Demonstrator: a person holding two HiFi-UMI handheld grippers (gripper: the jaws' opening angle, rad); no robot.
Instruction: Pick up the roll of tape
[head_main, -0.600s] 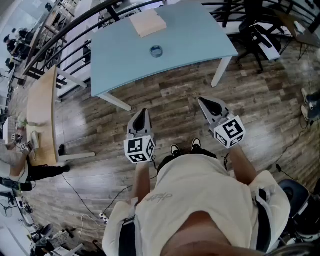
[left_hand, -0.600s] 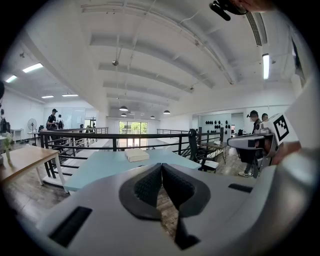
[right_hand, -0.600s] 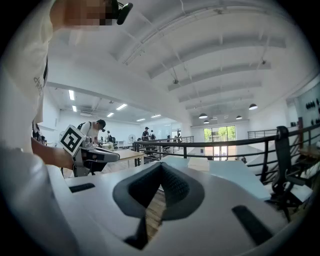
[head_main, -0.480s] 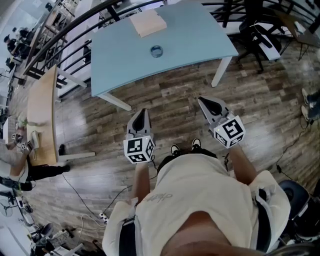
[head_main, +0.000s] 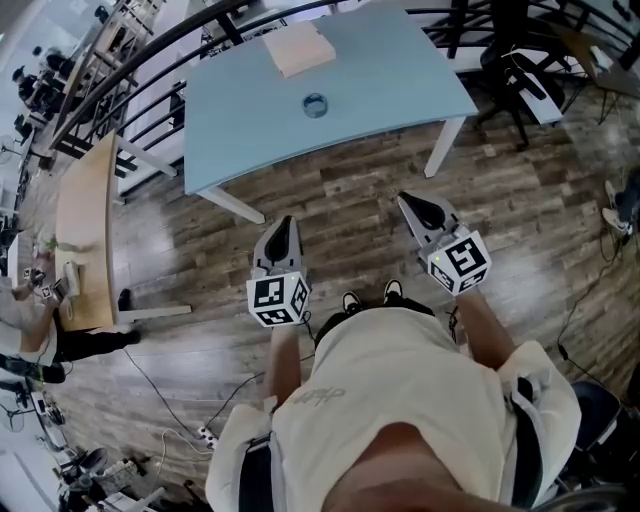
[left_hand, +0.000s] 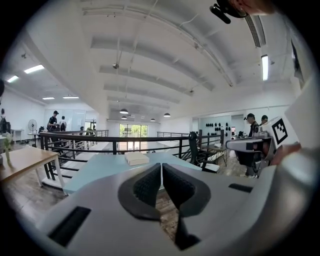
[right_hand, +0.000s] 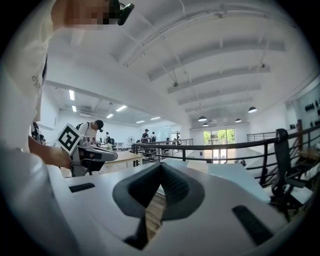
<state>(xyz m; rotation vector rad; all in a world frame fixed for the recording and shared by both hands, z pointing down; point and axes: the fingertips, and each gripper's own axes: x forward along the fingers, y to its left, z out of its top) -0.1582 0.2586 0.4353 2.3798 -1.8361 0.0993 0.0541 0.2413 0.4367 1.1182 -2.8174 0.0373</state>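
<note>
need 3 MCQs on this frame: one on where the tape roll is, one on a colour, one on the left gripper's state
1. Where is the roll of tape?
A. on the floor
B. on the table
C. on a chair

2. What colour is the table top?
A. light blue
B. red
C. black

3. What state is the left gripper in?
A. wide open
B. closed on the tape
C. closed, with nothing between its pads

Key:
1 B: the head view shows it lying near the middle of the table.
2 A: the top is pale blue in the head view.
3 C: the left gripper view shows the pads meeting with nothing between them.
</note>
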